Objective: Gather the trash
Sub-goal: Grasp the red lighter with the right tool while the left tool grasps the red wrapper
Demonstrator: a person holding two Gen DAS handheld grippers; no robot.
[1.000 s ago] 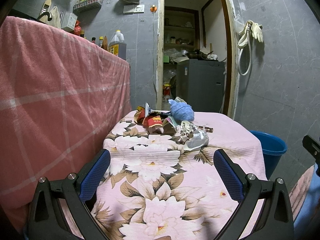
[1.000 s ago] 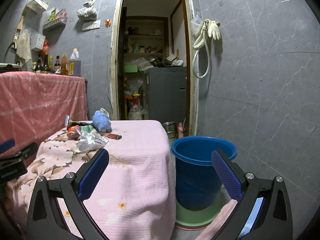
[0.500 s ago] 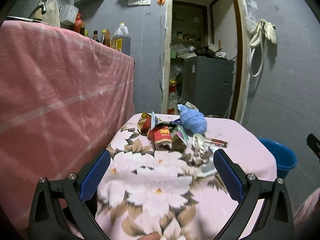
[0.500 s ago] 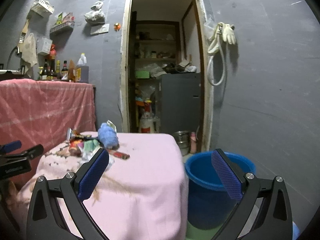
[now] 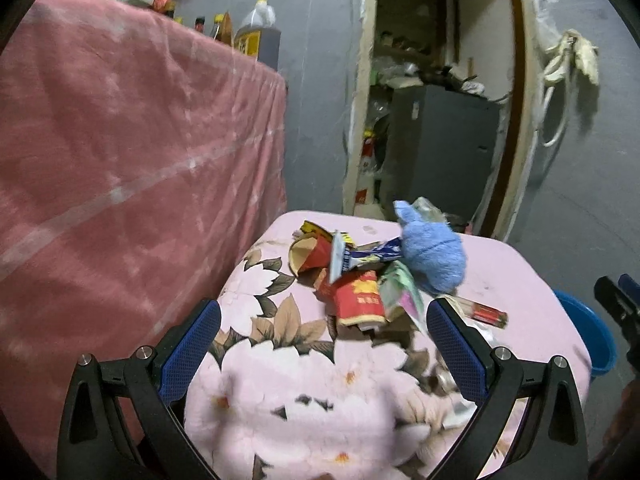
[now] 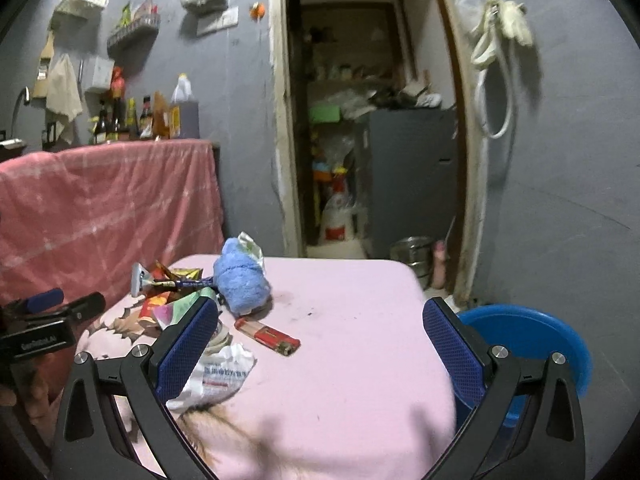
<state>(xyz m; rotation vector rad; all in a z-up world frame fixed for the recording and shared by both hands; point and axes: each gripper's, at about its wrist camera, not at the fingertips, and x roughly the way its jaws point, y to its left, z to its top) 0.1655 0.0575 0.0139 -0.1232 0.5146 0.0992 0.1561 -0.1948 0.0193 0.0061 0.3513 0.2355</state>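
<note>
We have brought both grippers nearer the trash pile (image 5: 356, 276) on the pink-clothed table (image 6: 352, 344), which looms larger than a second ago. Our left gripper (image 5: 324, 328) and right gripper (image 6: 320, 332) hang spread wide, empty. The red lighter (image 6: 267, 335) lies beside the blue cloth (image 6: 240, 286); the blue bucket (image 6: 536, 336) stands right of the table.

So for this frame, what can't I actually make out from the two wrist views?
- Inside of the blue bucket: the right gripper's finger covers part of it in the right wrist view; the left wrist view shows only a sliver past the table.
- Print on the white wrapper: too small, partly behind a finger.
- Bottom of the trash pile: items overlap, motion-blurred.
- Left gripper: open, touching nothing.
</note>
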